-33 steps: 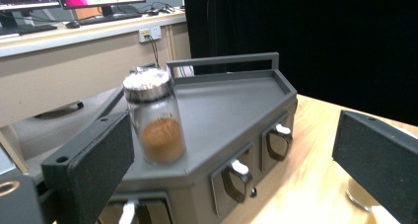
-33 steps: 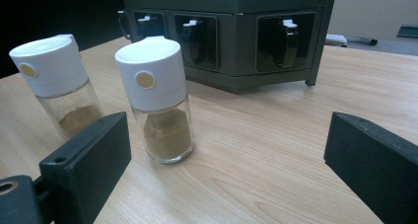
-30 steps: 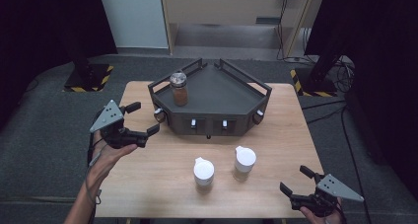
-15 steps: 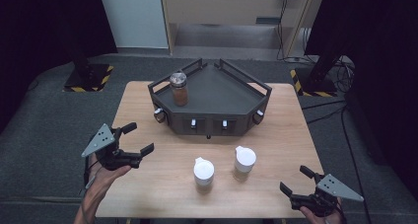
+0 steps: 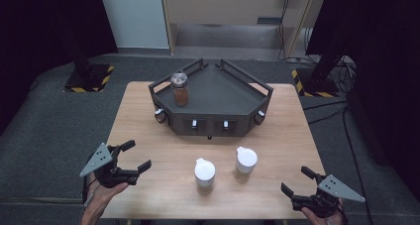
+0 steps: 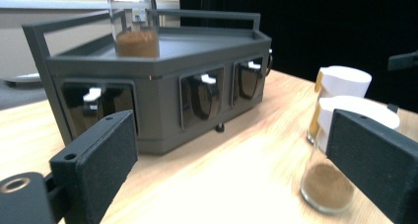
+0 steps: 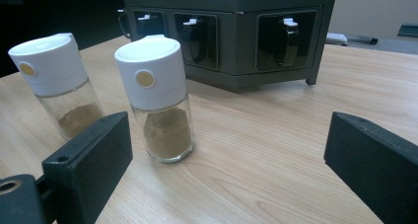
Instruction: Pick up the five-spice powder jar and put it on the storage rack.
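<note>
A dark grey rack [image 5: 213, 93] stands at the back of the wooden table, with a brown-filled jar [image 5: 180, 88] on its left top. Two white-capped spice jars [image 5: 204, 173] [image 5: 245, 161] stand in front of it. My left gripper [image 5: 136, 155] hovers low at the front left, open; its jaws have just been closing a little, with nothing between them. In the left gripper view the nearer jar [image 6: 325, 184] sits partly behind the right jaw. My right gripper [image 5: 296, 180] stands open at the front right, facing both jars [image 7: 157, 95] [image 7: 61, 81] from a distance.
The rack front [image 7: 236, 31] carries several small drawers with white handles. Bare wood [image 5: 277, 136] lies between the jars and the rack. Dark floor surrounds the table, and cables run at the back right.
My left gripper has come down and back toward the table's front left edge. The right gripper and the jars have stayed in place.
</note>
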A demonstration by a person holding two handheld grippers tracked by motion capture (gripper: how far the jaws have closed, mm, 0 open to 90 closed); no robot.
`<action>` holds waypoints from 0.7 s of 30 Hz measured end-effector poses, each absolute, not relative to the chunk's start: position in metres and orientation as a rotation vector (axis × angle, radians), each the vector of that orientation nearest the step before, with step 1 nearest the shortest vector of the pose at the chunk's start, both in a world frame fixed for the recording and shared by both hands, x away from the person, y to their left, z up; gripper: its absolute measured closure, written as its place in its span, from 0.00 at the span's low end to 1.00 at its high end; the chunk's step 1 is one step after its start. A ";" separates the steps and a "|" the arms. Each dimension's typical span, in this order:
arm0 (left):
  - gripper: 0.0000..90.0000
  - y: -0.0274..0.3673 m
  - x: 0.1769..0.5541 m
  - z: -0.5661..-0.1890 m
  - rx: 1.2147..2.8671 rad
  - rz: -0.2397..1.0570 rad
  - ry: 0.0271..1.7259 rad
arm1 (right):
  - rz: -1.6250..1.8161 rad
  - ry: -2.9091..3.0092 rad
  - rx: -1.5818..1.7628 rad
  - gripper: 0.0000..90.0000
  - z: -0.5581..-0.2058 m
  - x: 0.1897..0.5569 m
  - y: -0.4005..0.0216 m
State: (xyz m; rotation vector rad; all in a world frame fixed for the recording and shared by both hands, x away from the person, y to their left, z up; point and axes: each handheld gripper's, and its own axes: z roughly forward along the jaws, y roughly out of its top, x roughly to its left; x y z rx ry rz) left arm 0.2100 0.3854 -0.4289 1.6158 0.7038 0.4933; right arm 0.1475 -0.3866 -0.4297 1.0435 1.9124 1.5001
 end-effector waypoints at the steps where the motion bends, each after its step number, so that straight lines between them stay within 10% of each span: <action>1: 0.04 0.385 0.209 -0.431 1.624 0.494 0.702 | 1.500 1.913 1.043 0.05 -0.430 0.148 -0.387; 21: 0.04 0.390 0.194 -0.471 1.625 0.482 0.741 | 1.502 1.918 1.033 0.05 -0.430 0.148 -0.386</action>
